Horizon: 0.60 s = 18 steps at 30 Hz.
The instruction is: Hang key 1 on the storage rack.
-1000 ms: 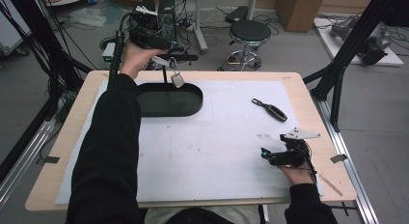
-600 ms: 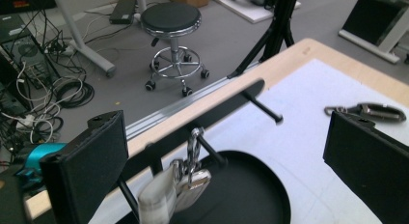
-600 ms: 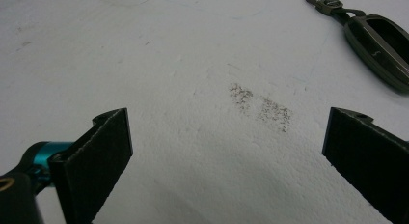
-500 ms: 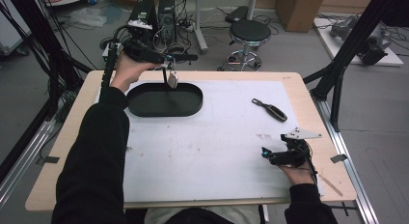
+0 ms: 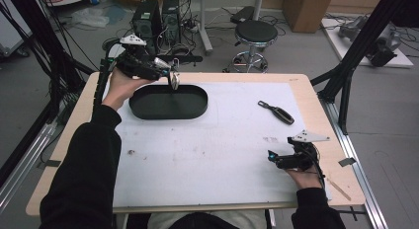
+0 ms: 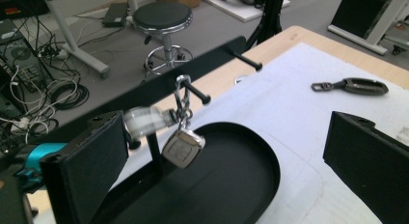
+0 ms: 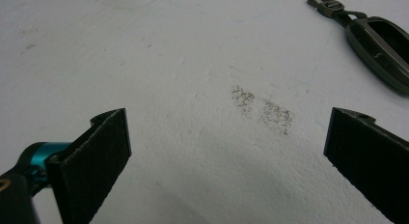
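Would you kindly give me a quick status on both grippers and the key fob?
Left gripper open, right gripper open. Silver key fob hangs at rack peg over black tray. Path clear.

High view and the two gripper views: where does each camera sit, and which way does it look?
High view: above the person's side, looking forward and down on the table; both sleeves, left tool and right tool show.
Left gripper view: rides the left tool, looking between its open jaws at the hanging key fob and black tray.
Right gripper view: rides the right tool, low over the mat, jaws open.
Shared: all three show the black key.
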{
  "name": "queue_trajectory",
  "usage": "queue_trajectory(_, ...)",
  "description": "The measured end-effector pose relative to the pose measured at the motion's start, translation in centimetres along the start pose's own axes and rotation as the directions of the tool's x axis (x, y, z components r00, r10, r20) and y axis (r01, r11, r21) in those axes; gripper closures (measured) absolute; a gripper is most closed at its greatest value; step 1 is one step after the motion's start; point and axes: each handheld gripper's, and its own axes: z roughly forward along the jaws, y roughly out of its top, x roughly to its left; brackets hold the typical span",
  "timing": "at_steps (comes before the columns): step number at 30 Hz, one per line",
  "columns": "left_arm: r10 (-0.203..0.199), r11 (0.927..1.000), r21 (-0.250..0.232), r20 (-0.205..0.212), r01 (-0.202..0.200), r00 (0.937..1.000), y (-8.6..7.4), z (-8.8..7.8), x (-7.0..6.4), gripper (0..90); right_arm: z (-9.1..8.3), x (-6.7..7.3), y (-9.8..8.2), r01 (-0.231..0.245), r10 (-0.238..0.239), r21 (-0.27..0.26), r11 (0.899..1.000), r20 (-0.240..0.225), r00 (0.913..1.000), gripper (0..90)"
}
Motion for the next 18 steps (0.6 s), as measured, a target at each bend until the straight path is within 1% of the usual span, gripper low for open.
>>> queue_trajectory(4,0.003,1.0000,-0.001,-0.006,-0.003,1.0000,-1.0,-0.9,-0.1,2.4,0.0,0.0,0.0,-0.003,0.003,-0.002,1.000,0.000,1.0000,1.4)
queue_trajectory(5,0.007,1.0000,-0.002,-0.018,-0.007,0.9998,-1.4,-1.1,-0.1,2.4,0.0,0.0,0.0,-0.003,0.003,-0.001,1.000,0.000,1.0000,1.4)
queue_trajectory(6,0.001,1.0000,-0.002,-0.027,-0.001,0.9996,-1.7,-1.3,-0.1,2.4,0.0,0.0,0.0,-0.009,0.009,0.003,1.000,-0.005,1.0000,1.4)
queue_trajectory(9,-0.012,0.9999,-0.007,-0.032,0.012,0.9994,-2.8,-1.9,0.0,2.4,0.1,0.0,0.1,-0.017,0.017,0.006,1.000,0.007,0.9998,1.4)
queue_trajectory(13,-0.021,0.9998,-0.002,-0.033,0.021,0.9992,-4.3,-2.7,0.1,2.4,0.1,0.0,0.1,-0.020,0.020,0.007,1.000,0.003,0.9998,1.4)
queue_trajectory(15,-0.020,0.9998,-0.006,-0.044,0.020,0.9988,-5.1,-3.1,0.0,2.4,0.2,0.0,0.1,-0.018,0.018,0.008,1.000,-0.002,0.9998,1.3)
queue_trajectory(17,-0.013,0.9999,-0.009,-0.067,0.012,0.9976,-5.8,-3.4,-0.1,2.4,0.2,0.0,0.1,-0.028,0.028,0.017,0.999,0.002,0.9996,0.8)
queue_trajectory(18,-0.012,0.9999,0.002,-0.071,0.012,0.9974,-6.2,-3.5,-0.1,2.4,0.2,0.1,0.1,-0.029,0.029,0.017,0.999,0.006,0.9996,0.8)
